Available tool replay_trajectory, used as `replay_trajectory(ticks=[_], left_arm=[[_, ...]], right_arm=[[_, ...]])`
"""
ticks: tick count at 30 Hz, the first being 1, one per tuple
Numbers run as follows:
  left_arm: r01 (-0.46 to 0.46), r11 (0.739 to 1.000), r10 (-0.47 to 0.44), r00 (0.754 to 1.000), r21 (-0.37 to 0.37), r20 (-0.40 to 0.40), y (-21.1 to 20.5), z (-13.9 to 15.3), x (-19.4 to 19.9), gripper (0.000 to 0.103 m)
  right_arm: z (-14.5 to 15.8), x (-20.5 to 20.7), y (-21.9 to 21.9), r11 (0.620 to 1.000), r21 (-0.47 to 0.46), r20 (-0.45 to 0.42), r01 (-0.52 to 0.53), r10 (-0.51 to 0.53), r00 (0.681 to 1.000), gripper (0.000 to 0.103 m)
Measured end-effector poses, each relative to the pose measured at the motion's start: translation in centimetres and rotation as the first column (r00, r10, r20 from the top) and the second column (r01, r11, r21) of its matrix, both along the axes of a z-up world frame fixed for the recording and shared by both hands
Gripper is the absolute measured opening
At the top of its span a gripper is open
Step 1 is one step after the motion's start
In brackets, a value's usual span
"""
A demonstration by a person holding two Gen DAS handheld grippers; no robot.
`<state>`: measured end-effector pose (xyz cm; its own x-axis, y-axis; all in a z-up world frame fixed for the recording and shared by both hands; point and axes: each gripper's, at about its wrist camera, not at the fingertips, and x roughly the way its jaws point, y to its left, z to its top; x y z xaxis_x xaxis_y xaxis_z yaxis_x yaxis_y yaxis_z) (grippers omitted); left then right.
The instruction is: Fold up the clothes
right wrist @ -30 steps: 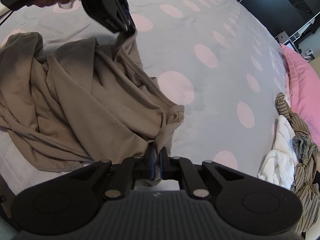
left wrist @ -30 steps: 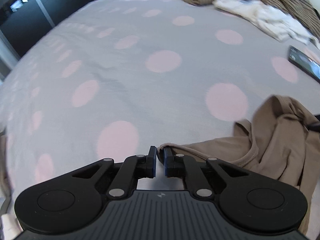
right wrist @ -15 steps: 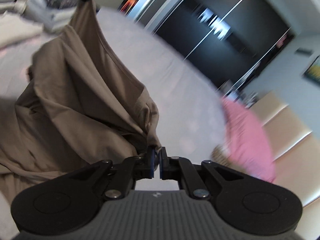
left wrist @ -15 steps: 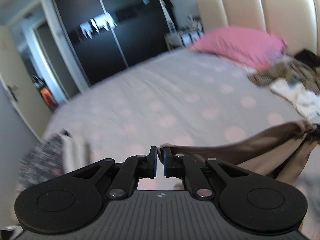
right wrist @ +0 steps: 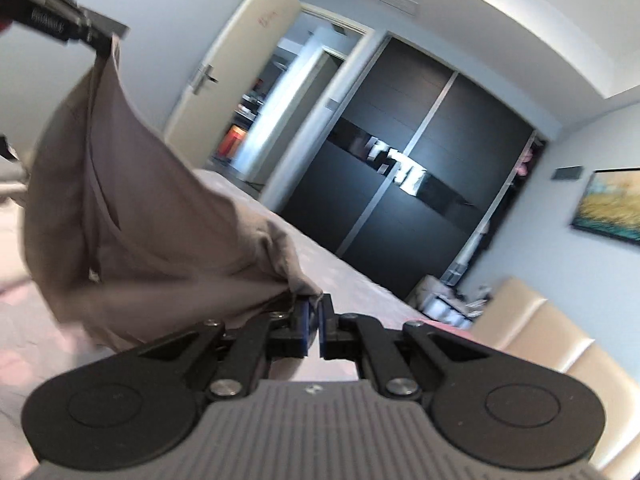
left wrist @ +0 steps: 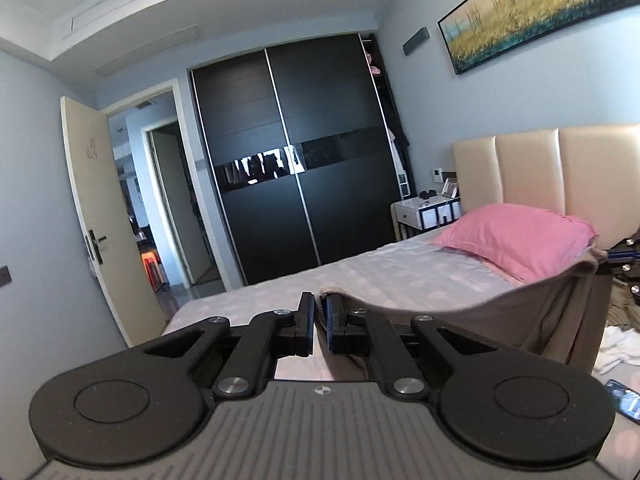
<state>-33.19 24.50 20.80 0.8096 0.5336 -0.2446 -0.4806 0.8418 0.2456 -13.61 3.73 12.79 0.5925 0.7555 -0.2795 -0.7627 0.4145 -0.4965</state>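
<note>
Where blurred, seemingly creased, taupe garment (left wrist: 520,316) sagging

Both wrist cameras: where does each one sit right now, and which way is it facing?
Left wrist: on the left gripper, level, facing across the bed to the black wardrobe; jaws shut on the brown garment, right gripper at the frame's right edge.
Right wrist: on the right gripper, tilted, facing the open door; jaws shut on the garment, left gripper top left.
Shared: garment, wardrobe, door, bed, painting.
</note>
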Motion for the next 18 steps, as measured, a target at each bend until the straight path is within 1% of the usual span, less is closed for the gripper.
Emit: replay_trajectory(ticks=[2,4,5,9,13,16,18], left_arm=[[0.009,1.0,-0.01,0.999,-0.026,-0.05,0.4,-1.5,0.1,0.004],[0.019,0.998,-0.027,0.991,-0.059,-0.131,0.8,-3.6,0.4,0.004],[0.026,0.996,-0.04,0.983,-0.085,-0.177,1.1,-5.1,0.9,0.004],[0.031,0.976,-0.104,0.938,-0.216,-0.332,2.8,-12.1,3.2,0.004],[0.018,0.945,-0.167,0.884,-0.325,-0.437,4.6,-18.3,5.6,0.004],[-0.017,0.923,-0.188,0.85,-0.384,-0.492,5.7,-21.6,6.7,0.004],[-0.032,0.922,-0.188,0.833,-0.385,-0.52,6.2,-23.2,7.6,0.004]], right_arm=[[-2.2,1.0,0.4,0.999,-0.042,-0.069,-0.001,-0.002,0.998,0.005],[-4.3,2.0,0.8,0.997,-0.083,-0.138,-0.006,-0.006,0.99,0.005],[-5.4,2.5,1.0,0.995,-0.104,-0.172,-0.009,-0.009,0.985,0.005],[-9.8,4.6,1.7,0.983,-0.184,-0.305,-0.029,-0.029,0.952,0.005],[-14.1,6.6,2.5,0.964,-0.259,-0.43,-0.059,-0.06,0.901,0.005],[-17.4,8.1,3.1,0.946,-0.311,-0.515,-0.088,-0.09,0.852,0.005],[-20.0,8.5,3.7,0.942,-0.329,-0.543,-0.073,-0.125,0.831,0.005]])
